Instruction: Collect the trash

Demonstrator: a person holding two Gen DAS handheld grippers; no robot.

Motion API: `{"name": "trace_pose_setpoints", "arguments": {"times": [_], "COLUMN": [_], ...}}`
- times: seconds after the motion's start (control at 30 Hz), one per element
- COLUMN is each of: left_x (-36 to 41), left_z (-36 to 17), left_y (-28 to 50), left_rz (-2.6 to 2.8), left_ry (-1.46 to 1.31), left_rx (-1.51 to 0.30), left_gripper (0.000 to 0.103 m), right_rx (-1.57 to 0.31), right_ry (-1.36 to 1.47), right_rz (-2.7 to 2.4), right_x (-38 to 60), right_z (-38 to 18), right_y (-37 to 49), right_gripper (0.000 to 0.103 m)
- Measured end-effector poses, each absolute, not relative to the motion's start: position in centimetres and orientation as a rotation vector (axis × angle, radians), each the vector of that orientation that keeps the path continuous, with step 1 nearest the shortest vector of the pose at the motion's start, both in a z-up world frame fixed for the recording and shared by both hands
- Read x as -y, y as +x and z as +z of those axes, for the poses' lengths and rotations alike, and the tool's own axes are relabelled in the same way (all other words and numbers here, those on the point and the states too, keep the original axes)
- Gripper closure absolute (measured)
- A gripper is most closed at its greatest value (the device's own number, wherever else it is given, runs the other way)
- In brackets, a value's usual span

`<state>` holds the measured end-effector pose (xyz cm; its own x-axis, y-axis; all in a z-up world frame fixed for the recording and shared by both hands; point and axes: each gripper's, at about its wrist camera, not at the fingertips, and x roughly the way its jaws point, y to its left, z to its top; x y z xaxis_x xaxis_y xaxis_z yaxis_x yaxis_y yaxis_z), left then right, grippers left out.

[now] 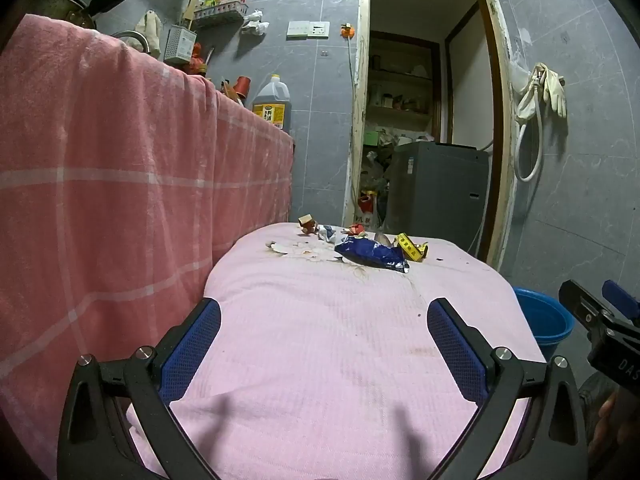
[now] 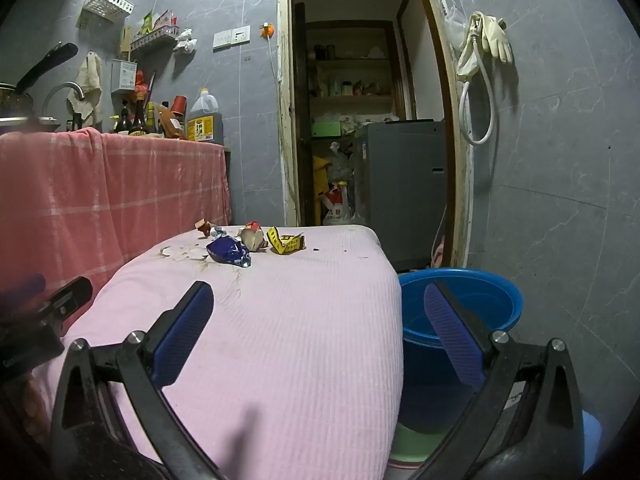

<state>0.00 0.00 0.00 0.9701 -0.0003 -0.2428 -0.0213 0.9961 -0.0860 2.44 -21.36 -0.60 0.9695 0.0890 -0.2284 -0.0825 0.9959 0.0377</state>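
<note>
Trash lies at the far end of a table covered in pink cloth (image 1: 328,340): a crumpled blue snack bag (image 1: 370,255) (image 2: 229,251), a yellow wrapper (image 1: 412,246) (image 2: 285,241), a small brown carton (image 1: 307,223) (image 2: 203,225), a red-topped crumpled piece (image 2: 253,236) and white scraps (image 1: 280,247). My left gripper (image 1: 324,312) is open and empty over the near part of the table. My right gripper (image 2: 319,300) is open and empty over the table's right edge. A blue basin (image 2: 464,308) (image 1: 544,318) stands beside the table on the right.
A counter draped in a red-pink checked cloth (image 1: 100,200) stands to the left with bottles and an oil jug (image 2: 205,118). Behind is a doorway with a grey washing machine (image 2: 404,188). Rubber gloves and a hose (image 2: 482,48) hang on the right wall.
</note>
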Motion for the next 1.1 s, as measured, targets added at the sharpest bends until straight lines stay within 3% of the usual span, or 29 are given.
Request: {"name": "trace_pose_setpoints", "arguments": {"times": [1.1], "left_x": [-0.01], "left_z": [0.02], "left_y": [-0.01], "left_rz": [0.008], "left_ry": [-0.093], "left_rx": [-0.251], "left_gripper": [0.002], "right_rx": [-0.226], "right_ry": [0.033], "right_rz": [0.087], "right_x": [21.30], "right_z": [-0.63], "right_y": [2.51], "right_gripper": [0.000]}}
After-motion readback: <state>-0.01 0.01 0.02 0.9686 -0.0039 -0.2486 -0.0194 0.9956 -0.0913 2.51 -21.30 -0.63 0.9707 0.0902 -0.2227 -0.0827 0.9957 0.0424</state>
